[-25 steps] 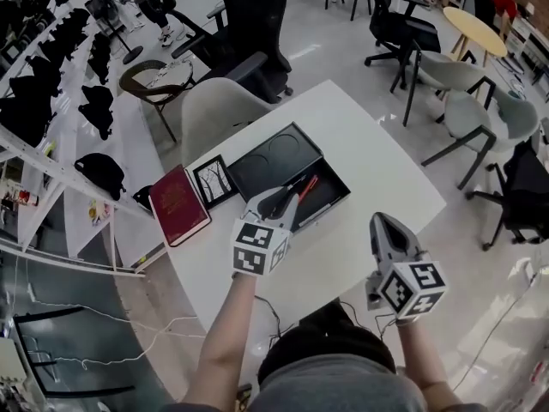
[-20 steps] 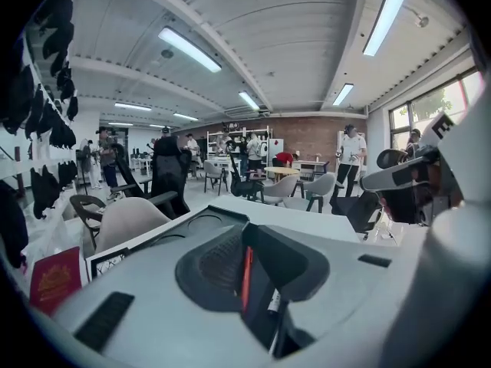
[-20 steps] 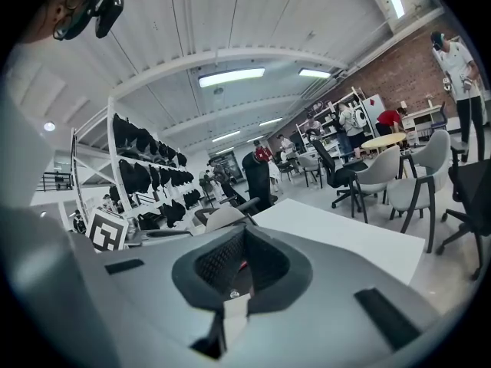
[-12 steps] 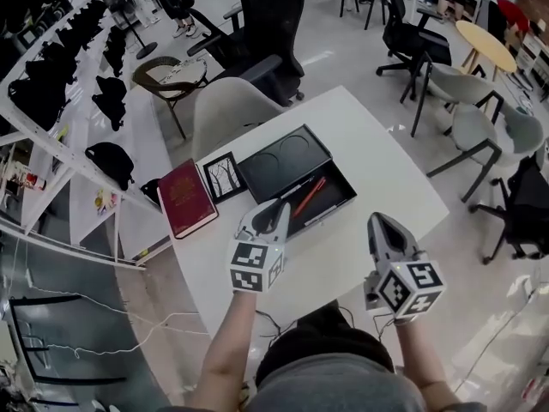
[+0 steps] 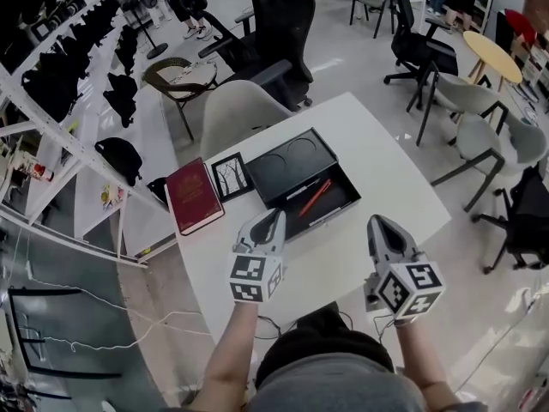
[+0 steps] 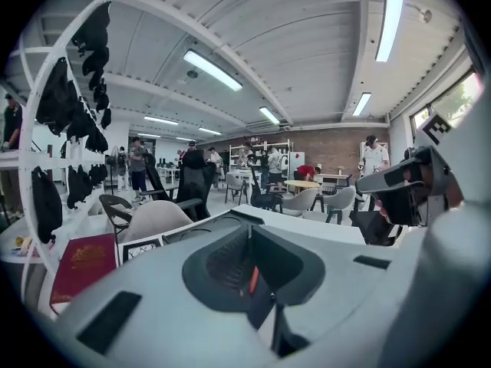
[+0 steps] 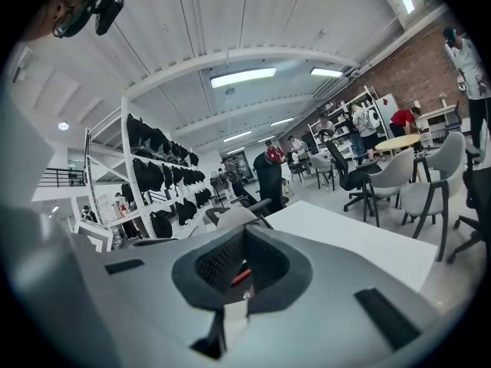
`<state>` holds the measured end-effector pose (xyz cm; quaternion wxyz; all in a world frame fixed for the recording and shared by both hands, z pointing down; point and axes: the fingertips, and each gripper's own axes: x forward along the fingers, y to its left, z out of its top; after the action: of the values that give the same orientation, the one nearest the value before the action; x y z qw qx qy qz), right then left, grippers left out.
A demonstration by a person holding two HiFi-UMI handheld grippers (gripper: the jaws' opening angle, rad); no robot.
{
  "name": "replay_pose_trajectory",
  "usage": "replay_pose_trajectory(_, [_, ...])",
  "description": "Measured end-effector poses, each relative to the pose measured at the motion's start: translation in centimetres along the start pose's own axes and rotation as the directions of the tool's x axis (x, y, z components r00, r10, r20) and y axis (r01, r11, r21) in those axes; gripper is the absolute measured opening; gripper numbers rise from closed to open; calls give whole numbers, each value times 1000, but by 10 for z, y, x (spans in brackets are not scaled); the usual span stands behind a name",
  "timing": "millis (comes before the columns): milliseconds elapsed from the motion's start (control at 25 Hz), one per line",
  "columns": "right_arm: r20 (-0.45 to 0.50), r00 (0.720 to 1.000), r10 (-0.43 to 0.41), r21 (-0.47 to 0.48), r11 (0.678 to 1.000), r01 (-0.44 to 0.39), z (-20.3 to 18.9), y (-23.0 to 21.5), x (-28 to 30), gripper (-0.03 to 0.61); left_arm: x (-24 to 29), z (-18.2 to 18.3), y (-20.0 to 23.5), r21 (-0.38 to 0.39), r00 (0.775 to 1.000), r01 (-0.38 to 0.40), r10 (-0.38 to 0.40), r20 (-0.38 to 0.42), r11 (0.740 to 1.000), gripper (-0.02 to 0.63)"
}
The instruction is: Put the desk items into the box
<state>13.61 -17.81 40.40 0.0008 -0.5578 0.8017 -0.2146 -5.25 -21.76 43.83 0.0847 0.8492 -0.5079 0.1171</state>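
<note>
Fingers on left gripper point(image 5: 275, 220) closed together, nothing clamped; seam between them in the left gripper view is only a thin slit. Right gripper point(image 5: 379, 226) likewise, jaws pressed together and empty. Both are held over the near part of the white table point(image 5: 390, 174), well apart from each other.

Around: red book point(image 5: 192, 196) lies flat at the table's left edge, overhanging it. Small framed picture point(image 5: 232, 177) with a branch drawing sits between book and box, just beside both. Beige chair point(image 5: 236, 110) at the far table edge, black office chair point(image 5: 279, 20) behind it. White rack with black caps point(image 5: 51, 75) runs along the left. More chairs and a round yellow table point(image 5: 489, 45) to the right.

Left gripper tip is just beside the box's near-left corner; touching or above, cannot tell.

Box point(image 5: 292, 157): black, mid-table, lid laid back flat, two round recesses in the far half. Near half holds a red pen point(image 5: 315, 197) lying diagonal, with a second thin dark item beside it, probably another pen.
</note>
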Motion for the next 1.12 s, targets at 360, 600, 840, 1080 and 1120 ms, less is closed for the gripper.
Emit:
replay_pose_trajectory(360, [4,1000,11,-20,1000,-11,1,7,-5,5,-20,-4,5,-20,998,-51,52,29,999,8])
replay_pose_trajectory(600, [13,1000,29,-37,999,-28,2,13,-8,5,-32,-5,7,-36,996,-68,70,47,997,8])
replay_pose_trajectory(840, [30,999,33,-65,997,-31,4,16,-11,3,-40,-5,9,-46,995,-77,80,60,996,8])
replay_pose_trajectory(1080, [32,998,46,-91,995,-42,7,21,-10,3,-43,-3,11,-59,994,-79,83,67,995,8])
replay_pose_trajectory(1120, [32,998,48,-90,995,-45,6,21,-10,3,-43,-3,11,-60,994,-79,83,68,995,8])
